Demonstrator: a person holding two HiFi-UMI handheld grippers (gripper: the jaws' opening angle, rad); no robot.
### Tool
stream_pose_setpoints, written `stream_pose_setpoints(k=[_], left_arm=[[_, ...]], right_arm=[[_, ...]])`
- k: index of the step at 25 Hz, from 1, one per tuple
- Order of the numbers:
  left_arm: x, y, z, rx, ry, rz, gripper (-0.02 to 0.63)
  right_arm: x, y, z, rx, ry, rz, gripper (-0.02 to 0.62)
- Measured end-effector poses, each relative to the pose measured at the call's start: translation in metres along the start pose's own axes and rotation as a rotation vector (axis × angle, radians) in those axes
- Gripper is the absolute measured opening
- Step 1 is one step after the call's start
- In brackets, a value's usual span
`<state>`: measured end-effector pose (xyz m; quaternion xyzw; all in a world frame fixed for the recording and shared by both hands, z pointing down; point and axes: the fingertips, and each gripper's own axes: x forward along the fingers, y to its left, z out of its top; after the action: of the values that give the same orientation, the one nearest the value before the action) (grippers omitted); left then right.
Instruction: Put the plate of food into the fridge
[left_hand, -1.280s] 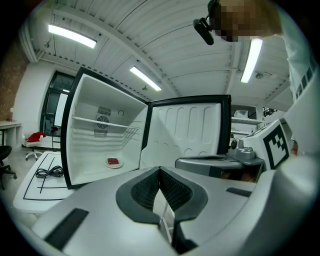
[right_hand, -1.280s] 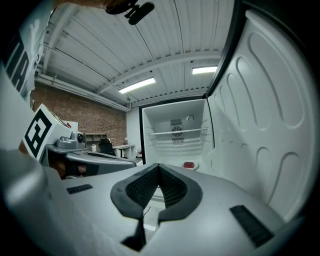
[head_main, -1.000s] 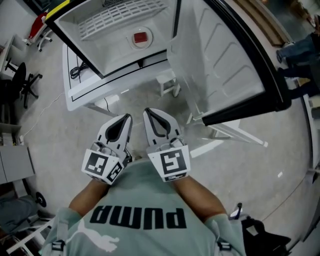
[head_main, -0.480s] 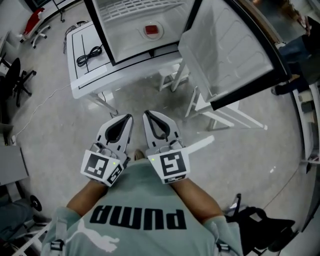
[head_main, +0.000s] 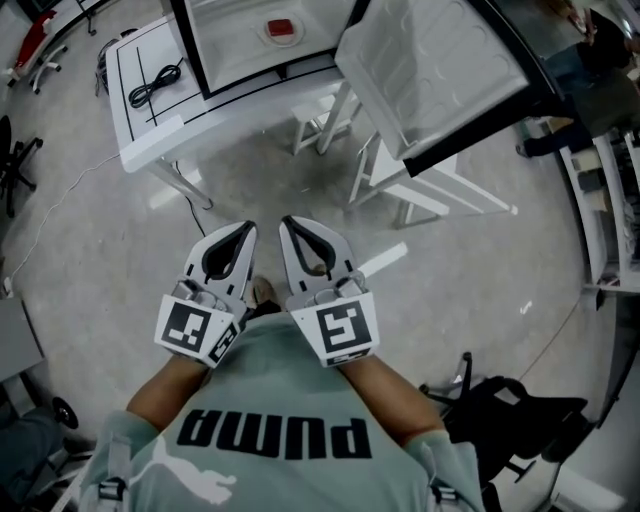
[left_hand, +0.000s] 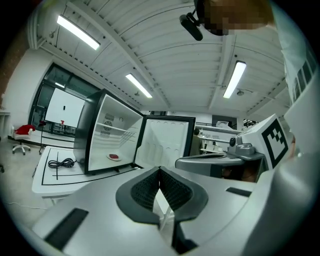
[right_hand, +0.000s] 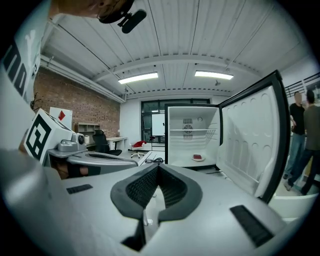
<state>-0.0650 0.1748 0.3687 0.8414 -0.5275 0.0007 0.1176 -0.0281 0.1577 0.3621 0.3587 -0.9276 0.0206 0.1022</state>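
Plate of food (head_main: 282, 28) is in the fridge (head_main: 230, 45), resting on the fridge floor below the wire shelf. The door (head_main: 430, 70) is swung wide open on the fridge's right side. The fridge itself stands on the white counter (head_main: 150, 135), and a black cable (head_main: 155, 82) lies coiled just left of the fridge. Well short of the fridge, tucked against the person's chest, are the left claw (head_main: 243, 228) and right claw (head_main: 290, 222), side by side. Both point toward the open fridge, and both are pinched together, pads meeting at the tips with nothing caught between them.
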Motion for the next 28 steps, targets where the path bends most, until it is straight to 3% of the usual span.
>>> stream_pose_setpoints(k=[6,18,28], left_arm=[[-0.002,-0.031,-0.006,0.015,0.0,0.018,0.005],[0.024,-0.149,-0.024,0.036,0.042,0.008,0.005],[0.024,-0.191,-0.04,0.047,0.062,0.033,0.005]], right_arm=[[-0.037,-0.01,-0.006,0.011,-0.02,0.001,0.005],[-0.15,-0.071,-0.019,0.043,-0.049,-0.037,0.005],[-0.187,-0.082,-0.051,0.074,-0.01,-0.019,0.005]])
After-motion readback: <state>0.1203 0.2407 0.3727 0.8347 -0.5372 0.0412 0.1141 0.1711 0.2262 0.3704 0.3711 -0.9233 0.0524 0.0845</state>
